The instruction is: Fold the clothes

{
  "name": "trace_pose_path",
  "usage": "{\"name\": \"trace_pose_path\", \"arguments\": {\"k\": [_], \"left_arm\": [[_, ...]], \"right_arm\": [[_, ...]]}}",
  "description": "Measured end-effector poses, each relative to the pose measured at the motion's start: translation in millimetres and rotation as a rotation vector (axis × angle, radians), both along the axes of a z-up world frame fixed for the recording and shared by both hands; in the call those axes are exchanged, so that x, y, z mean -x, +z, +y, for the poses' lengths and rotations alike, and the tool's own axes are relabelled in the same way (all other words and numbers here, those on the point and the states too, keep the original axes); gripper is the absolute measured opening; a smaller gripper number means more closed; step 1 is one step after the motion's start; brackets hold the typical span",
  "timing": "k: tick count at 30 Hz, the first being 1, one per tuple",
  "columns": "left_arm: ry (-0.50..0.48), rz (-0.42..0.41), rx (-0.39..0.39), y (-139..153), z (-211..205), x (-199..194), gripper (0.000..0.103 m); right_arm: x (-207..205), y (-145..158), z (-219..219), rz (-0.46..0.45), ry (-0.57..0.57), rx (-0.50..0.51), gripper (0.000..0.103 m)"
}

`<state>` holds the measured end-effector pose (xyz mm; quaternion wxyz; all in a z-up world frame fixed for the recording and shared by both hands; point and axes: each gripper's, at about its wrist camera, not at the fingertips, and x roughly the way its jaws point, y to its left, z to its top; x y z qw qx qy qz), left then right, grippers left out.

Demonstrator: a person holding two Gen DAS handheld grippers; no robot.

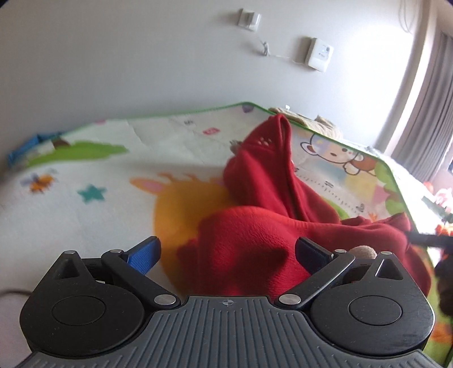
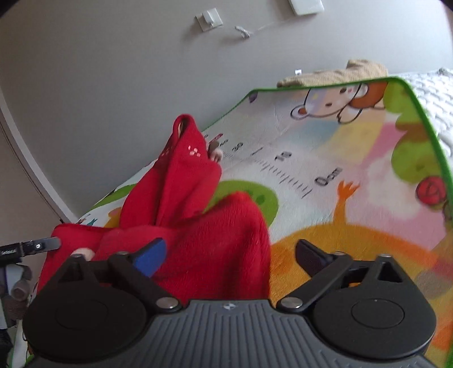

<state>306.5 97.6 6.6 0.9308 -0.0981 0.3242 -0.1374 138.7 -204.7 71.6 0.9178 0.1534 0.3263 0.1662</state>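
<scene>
- Left wrist view: left gripper (image 1: 226, 243) low in frame, jaws wide apart w/ blue pads showing, nothing pinched.
- Crumpled red fleece garment (image 1: 254, 235) lies on a cartoon-print play mat w/ green edge (image 1: 85, 158). Its near bulge sits btwn the jaws and under them; the cloth's edge comes right up by the right-hand pad, but can't tell if it touches.
- One narrow part of the garment stands up in a peak towards the mat's far edge, a few small pale marks on it.
- Mat print: orange shape under the garment, teal star to the left, bear figure to the right.
- Beige cloth (image 1: 300, 117) just past the mat's far edge. Behind it a plain grey wall (image 1: 113, 56) w/ a white switch plate (image 1: 249, 18) and a white box (image 1: 318, 55), thin cord btwn them. Grey curtain (image 1: 424, 113) at right.
- Right wrist view: right gripper (image 2: 230, 246) also has its jaws spread wide, gripping nothing.
- Red garment here is left of centre; its fleece reaches the left pad and lies partly behind it, while the right pad is over bare mat, apart from the cloth.
- Peak of the garment rises at upper left, near the wall.
- Mat shows a printed ruler scale, a bear and a red rose; white textured cover (image 2: 433, 99) beyond its right edge.
</scene>
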Motion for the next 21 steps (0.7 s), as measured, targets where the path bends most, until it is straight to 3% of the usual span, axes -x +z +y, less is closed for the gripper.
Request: {"name": "trace_pose_path", "arguments": {"k": [2,3,4,7,9,13,17,21], "left_arm": [[-0.006,-0.003,-0.003,-2.1,-3.4,4.6,0.08],[-0.007,-0.009,-0.005,0.4,-5.0,8.8,0.047],[0.011,-0.024,-0.009,4.2,-3.6,12.6,0.044],[0.065,-0.107,-0.059,17.3,2.6,23.8,0.039],[0.11,-0.109,-0.137,16.1,4.1,23.4,0.039],[0.185,-0.052,-0.244,-1.9,8.8,17.1,0.04],[0.234,-0.089,-0.188,16.9,19.5,26.9,0.042],[0.14,-0.21,-0.084,57.8,3.6,42.7,0.056]], "right_arm": [[0.2,0.6,9.9,-0.003,0.034,-0.004,0.063],[2.8,5.2,15.8,-0.02,0.059,-0.002,0.057],[8.4,15.0,23.1,-0.057,0.094,0.006,0.052],[25.6,43.8,45.3,-0.173,0.192,0.048,0.052],[31.2,51.0,58.9,-0.246,0.198,0.182,0.055],[-1.9,12.8,55.5,-0.193,-0.004,0.473,0.058],[-21.9,-4.6,21.2,-0.082,-0.141,0.373,0.078],[-22.1,0.9,27.9,-0.117,-0.128,0.418,0.079]]}}
